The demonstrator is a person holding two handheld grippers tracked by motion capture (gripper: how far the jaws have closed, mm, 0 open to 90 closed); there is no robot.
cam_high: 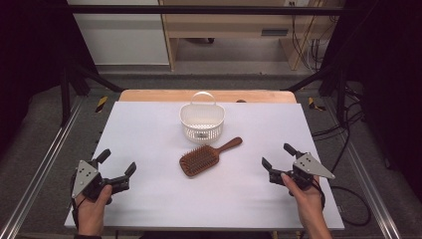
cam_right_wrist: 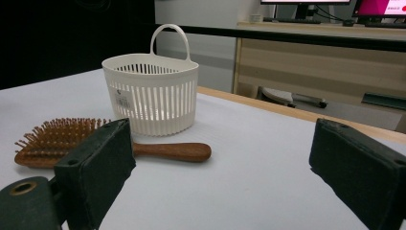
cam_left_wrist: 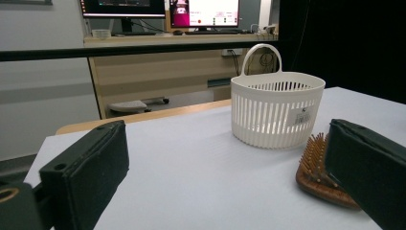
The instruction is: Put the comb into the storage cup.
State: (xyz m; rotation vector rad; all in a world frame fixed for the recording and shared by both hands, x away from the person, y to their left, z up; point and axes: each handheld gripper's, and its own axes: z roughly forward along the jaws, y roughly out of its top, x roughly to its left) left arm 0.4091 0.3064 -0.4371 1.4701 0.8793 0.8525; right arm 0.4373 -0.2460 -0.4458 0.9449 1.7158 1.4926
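Wooden paddle hairbrush (cam_high: 205, 157) lies bristles up at the middle of the white table (cam_high: 149, 199), its handle angled toward the far right, just in front of a white slotted basket (cam_high: 202, 122) that stands upright with its handle loop raised. Left gripper (cam_high: 117, 164) rests near the table's near left corner, jaws spread wide with nothing between them. Right gripper (cam_high: 276, 156) sits toward the near right, its jaws likewise wide apart and empty. Both grippers are held well apart from the hairbrush, one on either side.
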